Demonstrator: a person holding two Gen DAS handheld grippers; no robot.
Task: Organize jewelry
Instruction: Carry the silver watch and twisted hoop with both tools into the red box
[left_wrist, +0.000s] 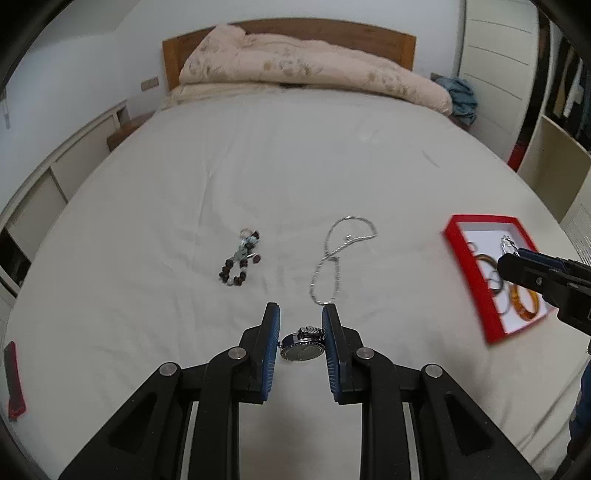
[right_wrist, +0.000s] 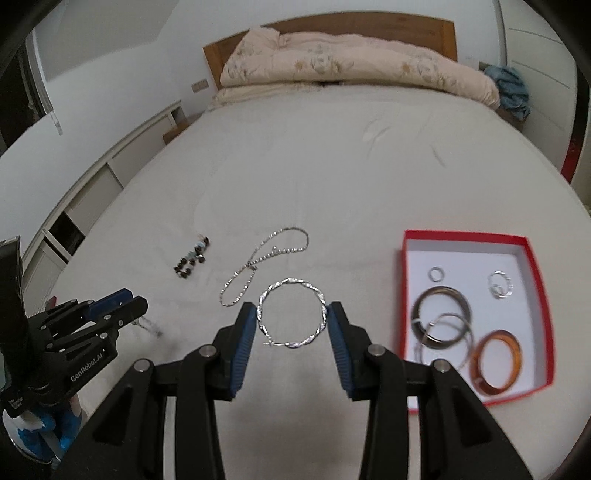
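This is a bedroom in a home: most of both views is filled by a wide bed (left_wrist: 280, 177) with a pale sheet and a wooden headboard (left_wrist: 291, 35), and a folded beige duvet (left_wrist: 306, 70) with a faded flower print lies along its head. Low white cabinets (left_wrist: 55, 177) run along the wall on the left, a crumpled blue cloth (right_wrist: 511, 90) lies beside the far corner of the bed, and on the right stand pale open shelves (left_wrist: 554, 162) with what seem to be hanging clothes, though this part is blurred.
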